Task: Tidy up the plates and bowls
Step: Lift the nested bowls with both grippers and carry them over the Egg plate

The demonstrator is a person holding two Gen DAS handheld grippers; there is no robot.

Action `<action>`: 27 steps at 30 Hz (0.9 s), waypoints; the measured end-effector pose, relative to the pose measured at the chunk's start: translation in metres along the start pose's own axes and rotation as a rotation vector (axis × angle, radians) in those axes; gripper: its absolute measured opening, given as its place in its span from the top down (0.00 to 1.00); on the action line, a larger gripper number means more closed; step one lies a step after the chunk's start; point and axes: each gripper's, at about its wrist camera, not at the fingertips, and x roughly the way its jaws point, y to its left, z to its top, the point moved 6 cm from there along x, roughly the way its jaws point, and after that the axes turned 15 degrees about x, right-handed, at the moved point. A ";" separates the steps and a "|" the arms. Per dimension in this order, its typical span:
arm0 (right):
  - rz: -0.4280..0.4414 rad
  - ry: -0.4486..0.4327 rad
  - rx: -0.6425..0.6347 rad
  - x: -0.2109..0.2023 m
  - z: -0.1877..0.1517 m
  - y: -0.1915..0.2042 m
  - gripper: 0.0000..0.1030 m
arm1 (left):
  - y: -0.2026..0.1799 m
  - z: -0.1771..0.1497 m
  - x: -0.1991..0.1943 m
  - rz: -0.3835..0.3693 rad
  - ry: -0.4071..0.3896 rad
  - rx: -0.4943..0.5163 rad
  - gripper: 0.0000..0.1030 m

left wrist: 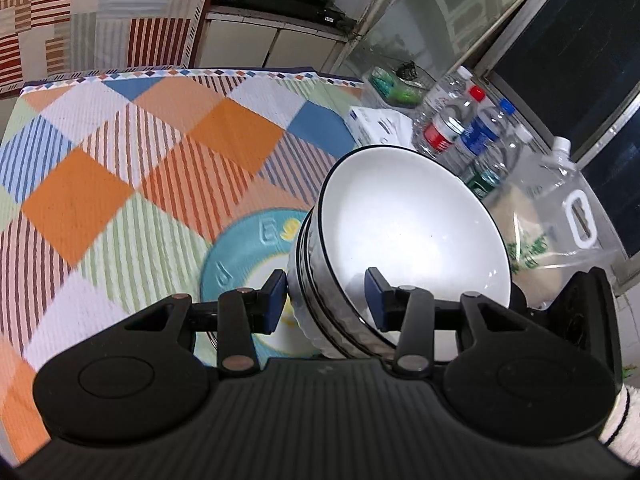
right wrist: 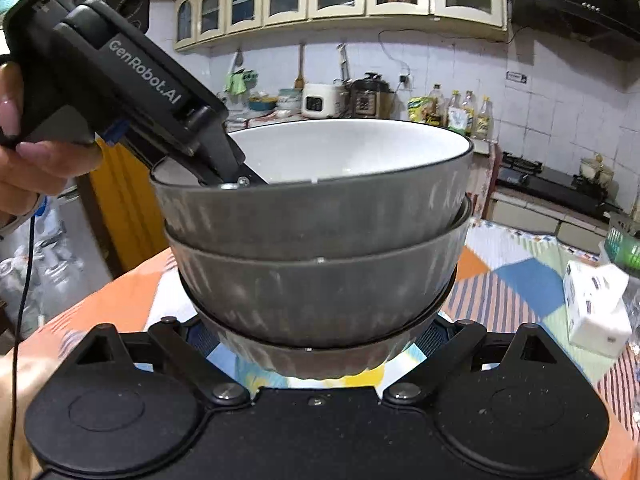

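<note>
A stack of bowls (left wrist: 400, 240), grey ribbed outside, white inside w/ dark rims, is seen at centre-right of the left wrist view, tilted w/ the opening turned toward the upper right. The left tool (left wrist: 326, 300) is pinched on the near wall of the stack: one blue pad sits outside the ribbed wall, the other inside the top bowl. At least three nested rims can be counted. Under the stack, at lower centre, a teal plate (left wrist: 240, 248) w/ raised letters is laid on the desk (left wrist: 120, 168), which is covered by a checked cloth in orange, blue & green. Whether the stack touches the plate can't be told.

At right of that view, water bottles (left wrist: 460, 124), a clear bag w/ a white handle (left wrist: 568, 220) & a white tissue box (left wrist: 376, 128) are grouped near the desk edge.

In the right wrist view the same stack (right wrist: 320, 240) fills the centre, upright. The left tool (right wrist: 236, 172) is seen from the side at upper left, held by a hand (right wrist: 32, 160), w/ its tip hooked over the top rim. The right tool (right wrist: 316, 344) is spread wide at bottom centre; its fingers flank the lowest bowl, but pad contact is prob. hidden by the bowl, so a grip can't be told. The tissue box (right wrist: 596, 312) lies at right.
</note>
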 end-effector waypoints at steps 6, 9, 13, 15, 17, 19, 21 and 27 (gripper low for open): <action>-0.030 0.007 -0.015 0.027 -0.007 -0.007 0.06 | 0.016 -0.005 0.023 0.031 -0.003 -0.013 0.61; -0.034 0.046 0.018 0.033 -0.018 -0.015 0.06 | 0.020 -0.015 0.041 0.030 0.013 -0.060 0.61; -0.033 0.090 0.019 0.037 -0.036 -0.024 0.06 | 0.020 -0.028 0.059 0.022 0.037 -0.091 0.61; -0.037 0.104 0.004 0.038 -0.042 -0.027 0.06 | 0.019 -0.033 0.065 0.028 0.044 -0.096 0.61; -0.036 0.120 0.013 0.040 -0.045 -0.029 0.06 | 0.019 -0.035 0.070 0.038 0.050 -0.093 0.61; -0.036 0.130 0.015 0.043 -0.047 -0.030 0.06 | 0.019 -0.035 0.072 0.046 0.052 -0.093 0.61; -0.041 0.134 0.002 0.046 -0.047 -0.031 0.06 | 0.020 -0.036 0.074 0.057 0.052 -0.096 0.61; -0.033 0.155 0.018 0.057 -0.045 -0.030 0.06 | 0.023 -0.040 0.078 0.107 0.056 -0.100 0.61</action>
